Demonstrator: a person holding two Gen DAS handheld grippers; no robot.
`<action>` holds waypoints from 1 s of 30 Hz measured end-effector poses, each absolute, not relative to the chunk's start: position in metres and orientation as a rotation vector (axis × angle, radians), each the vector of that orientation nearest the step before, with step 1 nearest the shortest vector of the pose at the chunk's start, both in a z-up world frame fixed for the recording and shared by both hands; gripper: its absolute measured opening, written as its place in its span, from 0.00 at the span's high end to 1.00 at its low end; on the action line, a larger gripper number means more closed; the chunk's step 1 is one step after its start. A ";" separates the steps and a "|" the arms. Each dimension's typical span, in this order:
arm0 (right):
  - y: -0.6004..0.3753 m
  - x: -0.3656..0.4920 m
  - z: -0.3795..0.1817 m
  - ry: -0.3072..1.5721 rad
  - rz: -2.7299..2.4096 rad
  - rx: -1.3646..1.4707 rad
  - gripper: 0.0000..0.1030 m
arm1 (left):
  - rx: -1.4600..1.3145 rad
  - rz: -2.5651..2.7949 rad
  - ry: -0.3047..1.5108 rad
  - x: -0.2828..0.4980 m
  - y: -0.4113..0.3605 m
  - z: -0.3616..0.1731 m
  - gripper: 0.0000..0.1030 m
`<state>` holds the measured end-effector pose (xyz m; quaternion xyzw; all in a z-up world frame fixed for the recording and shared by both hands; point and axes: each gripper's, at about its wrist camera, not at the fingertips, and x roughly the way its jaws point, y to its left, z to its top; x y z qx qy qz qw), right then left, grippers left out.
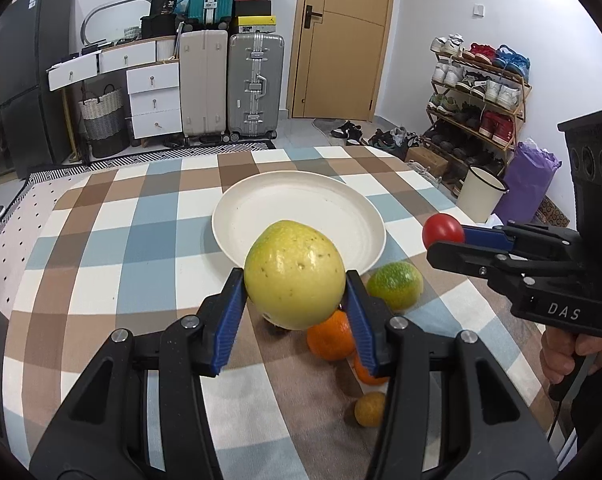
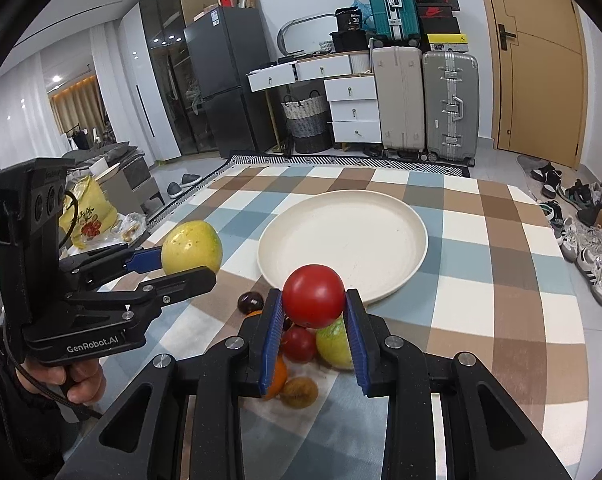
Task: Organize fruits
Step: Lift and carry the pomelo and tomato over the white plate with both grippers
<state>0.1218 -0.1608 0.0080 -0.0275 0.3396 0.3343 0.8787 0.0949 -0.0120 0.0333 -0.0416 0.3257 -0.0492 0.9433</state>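
Mid-carry now: left gripper (image 1: 295, 280) clamped on the yellow fruit (image 1: 295, 274), right gripper (image 2: 313, 300) clamped on the tomato (image 2: 313, 296), next probably forward over the far plate (image 2: 381, 200) and release.

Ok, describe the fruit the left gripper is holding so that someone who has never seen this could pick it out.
Start at the cream plate on the checked tablecloth. At its near rim the left gripper clamps the yellow-green fruit above the table. It is the largest fruit, speckled, unlike the red tomato.

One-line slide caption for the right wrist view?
Right gripper holds a tomato near the empty plate.
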 end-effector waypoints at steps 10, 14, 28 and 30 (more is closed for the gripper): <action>-0.152 0.158 0.000 0.732 0.675 -0.040 0.70 | -0.082 -0.100 0.681 0.139 -0.004 0.025 0.55; -0.147 0.171 -0.006 0.742 0.670 -0.033 0.70 | -0.080 -0.101 0.694 0.152 -0.001 0.018 0.55; -0.138 0.203 -0.029 0.800 0.647 -0.022 0.70 | -0.048 -0.110 0.737 0.184 -0.005 -0.010 0.55; -0.137 0.208 -0.034 0.819 0.640 -0.023 0.70 | -0.044 -0.112 0.742 0.188 -0.006 -0.013 0.55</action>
